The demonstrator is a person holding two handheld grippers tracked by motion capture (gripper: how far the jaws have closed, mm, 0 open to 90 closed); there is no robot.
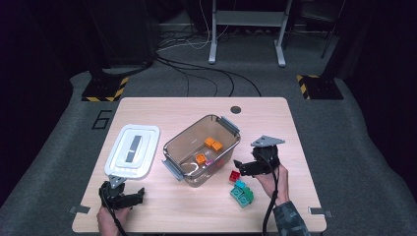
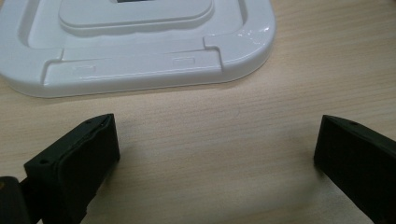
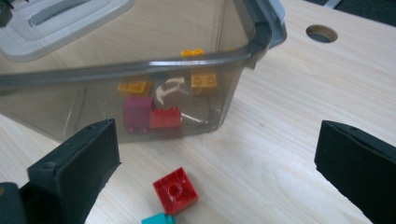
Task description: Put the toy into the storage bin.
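One red brick lies loose on the counter just beside the clear bin, straight ahead between the released, wide-spread right tongs, nearer them than the left tongs, likewise released by the white lid.

One clear container, one white lid, three orange bricks inside, one red brick outside.

A red brick, teal bricks, orange bricks, a white lid, a smoky grey tub and a pale woodgrain worktop.
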